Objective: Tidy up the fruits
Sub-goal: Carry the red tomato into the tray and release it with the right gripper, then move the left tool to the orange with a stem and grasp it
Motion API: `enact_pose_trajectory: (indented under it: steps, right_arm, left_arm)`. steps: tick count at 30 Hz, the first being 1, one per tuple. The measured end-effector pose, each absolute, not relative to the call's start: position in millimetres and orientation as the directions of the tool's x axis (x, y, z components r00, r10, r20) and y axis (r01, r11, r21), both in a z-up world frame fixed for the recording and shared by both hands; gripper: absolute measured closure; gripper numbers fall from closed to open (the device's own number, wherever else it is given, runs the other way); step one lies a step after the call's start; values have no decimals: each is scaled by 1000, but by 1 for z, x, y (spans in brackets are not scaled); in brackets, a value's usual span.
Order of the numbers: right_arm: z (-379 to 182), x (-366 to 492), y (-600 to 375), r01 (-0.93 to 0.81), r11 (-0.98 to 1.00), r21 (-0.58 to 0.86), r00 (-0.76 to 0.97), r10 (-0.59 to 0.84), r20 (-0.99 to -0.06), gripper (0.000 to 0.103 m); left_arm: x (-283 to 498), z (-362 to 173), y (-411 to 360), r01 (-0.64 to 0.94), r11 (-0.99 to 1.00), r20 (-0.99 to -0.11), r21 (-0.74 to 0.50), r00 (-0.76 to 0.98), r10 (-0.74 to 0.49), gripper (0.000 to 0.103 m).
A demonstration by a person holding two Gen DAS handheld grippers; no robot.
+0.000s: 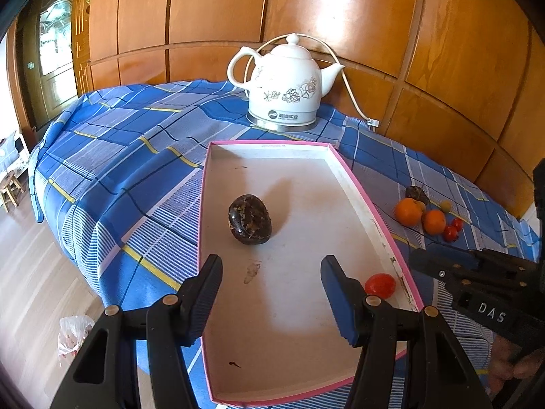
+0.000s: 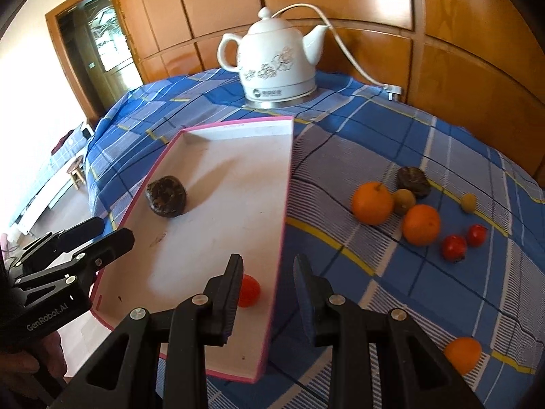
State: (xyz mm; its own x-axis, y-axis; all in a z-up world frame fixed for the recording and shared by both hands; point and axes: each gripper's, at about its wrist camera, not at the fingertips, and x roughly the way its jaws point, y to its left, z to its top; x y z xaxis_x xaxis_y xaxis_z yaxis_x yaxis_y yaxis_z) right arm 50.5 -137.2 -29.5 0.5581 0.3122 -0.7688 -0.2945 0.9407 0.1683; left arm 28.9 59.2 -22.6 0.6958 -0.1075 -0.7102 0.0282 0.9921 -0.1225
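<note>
Right wrist view, near to far: right gripper [image 2: 267, 293] has its jaws narrow with nothing between them, straddling the tray's [image 2: 272, 323] right rim near its front corner. Small red tomato [image 2: 250, 290] lies inside the tray just by that rim, right beside the left finger; no pad contact that can be made out. Reads as a drop just completed, so the step in hand is place-and-release of one fruit, with the hand free for the next.

Left gripper [image 1: 270, 284] hovers over the tray's near end, jaws about half open, empty. Not touching the tray as far as can be told.

Mid tray: dark wrinkled fruit [image 1: 250, 220] sits left of centre. So two items are in and the tray floor is mostly bare.

Still out on the checked bedspread [image 2: 391, 136], right of the tray: one orange [image 2: 463, 354] near the front edge; further back a cluster of two oranges [image 2: 372, 202], two red tomatoes [image 2: 454, 247], two small yellowish fruits [image 2: 404, 201] and a second dark fruit [image 2: 413, 177]. White kettle [image 2: 277, 64] stands at the far edge, not part of the job.

Judgement: early in the task. Next move calls for the right gripper to clear the rim, open wider than now for an orange, and approach from above. The lone near orange is the easiest pick; round fruit on soft cloth may roll when nudged.
</note>
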Motion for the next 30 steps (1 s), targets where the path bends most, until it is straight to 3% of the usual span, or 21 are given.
enact_pose_trajectory:
  steps: [16,30]
  right_arm:
    - [-22,48,-204,-143,977,157,602,211,-770,71]
    - [0,54,-289,-33,998,53,626,62,-777,71]
  left_arm:
    - [27,-19,42,84,991,-712,-99,690,-130,42]
    - [31,-15,14,163,984,-717,-73,678,-166,42]
